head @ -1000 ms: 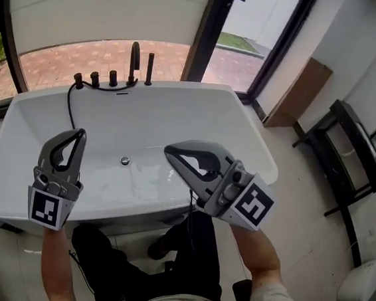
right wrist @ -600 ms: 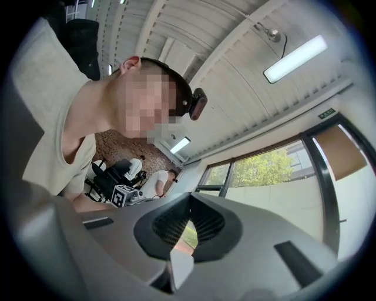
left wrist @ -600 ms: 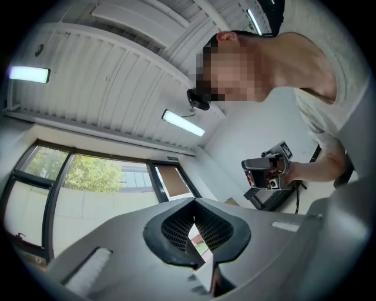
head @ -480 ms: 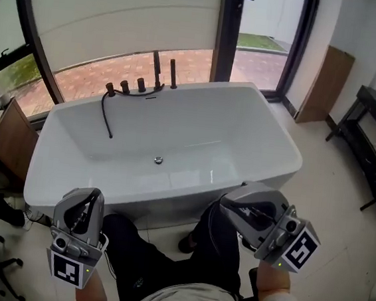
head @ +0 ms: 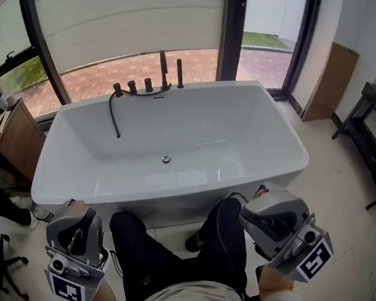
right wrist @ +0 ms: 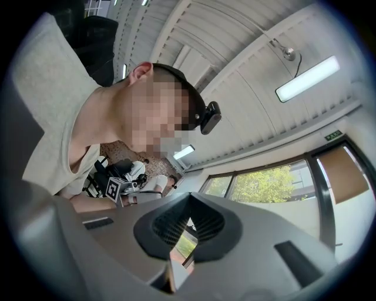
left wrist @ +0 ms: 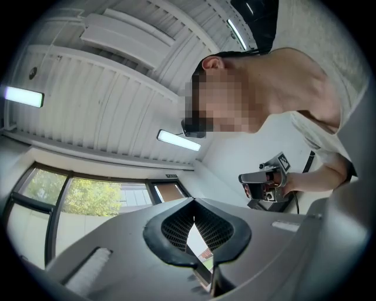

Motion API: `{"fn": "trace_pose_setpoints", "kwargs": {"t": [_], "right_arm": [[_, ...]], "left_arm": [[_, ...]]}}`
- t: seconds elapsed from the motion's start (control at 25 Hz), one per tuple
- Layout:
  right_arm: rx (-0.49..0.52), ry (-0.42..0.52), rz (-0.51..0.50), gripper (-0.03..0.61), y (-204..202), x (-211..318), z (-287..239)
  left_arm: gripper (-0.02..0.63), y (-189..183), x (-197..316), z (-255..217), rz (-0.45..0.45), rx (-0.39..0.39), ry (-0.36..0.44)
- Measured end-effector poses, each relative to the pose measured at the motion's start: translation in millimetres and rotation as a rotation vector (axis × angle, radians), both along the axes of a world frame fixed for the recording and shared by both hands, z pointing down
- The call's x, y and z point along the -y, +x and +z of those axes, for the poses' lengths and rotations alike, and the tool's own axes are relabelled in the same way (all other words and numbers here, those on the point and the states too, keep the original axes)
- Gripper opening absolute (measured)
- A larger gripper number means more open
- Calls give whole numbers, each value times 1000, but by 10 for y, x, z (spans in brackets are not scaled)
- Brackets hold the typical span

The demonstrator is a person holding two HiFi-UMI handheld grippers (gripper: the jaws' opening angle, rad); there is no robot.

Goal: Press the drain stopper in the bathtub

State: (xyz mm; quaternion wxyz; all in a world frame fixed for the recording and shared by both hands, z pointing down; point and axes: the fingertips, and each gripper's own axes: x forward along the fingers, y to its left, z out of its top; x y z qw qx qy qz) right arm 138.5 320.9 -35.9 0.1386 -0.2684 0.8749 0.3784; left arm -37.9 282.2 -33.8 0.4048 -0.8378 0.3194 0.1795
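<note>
The white bathtub (head: 290,130) is filling the middle of the head view, with the person sitting outside its near rim, dark-trousered legs (head: 164,251) reaching toward its outer wall. Both tools are hanging low on that near side, well apart from the tub floor. The left gripper (head: 77,218) is showing its jaws together, tips meeting with nothing between them (left wrist: 192,203). The right gripper (head: 254,217) is likewise showing its jaws closed and empty (right wrist: 189,197). Both gripper views are looking up at the ceiling, so the jaws are pointing away from the tub. A dark faucet set (head: 148,82) is standing on the far rim. The drain stopper (head: 166,159) is lying at the middle of the tub floor, ahead of and between the two grippers, neither clearly nearer. Either would likely need tipping forward and down over the rim.
</note>
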Motion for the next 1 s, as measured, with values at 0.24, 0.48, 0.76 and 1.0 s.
{"fn": "trace_pose_setpoints", "kwargs": {"t": [0.24,0.48,0.76,1.0], "right_arm": [[-6,-38,27,2,23,175,130],[-39,-70,30,2,-35,267,248],[-76,-115,28,2,-95,393,396],[-95,-144,37,2,-106,495,503]], "left_arm": [[8,80,98,185,12,60,-35],[8,101,161,229,41,55,-64],[8,122,230,308,42,63,-87],[8,131,344,394,36,69,-114]]}}
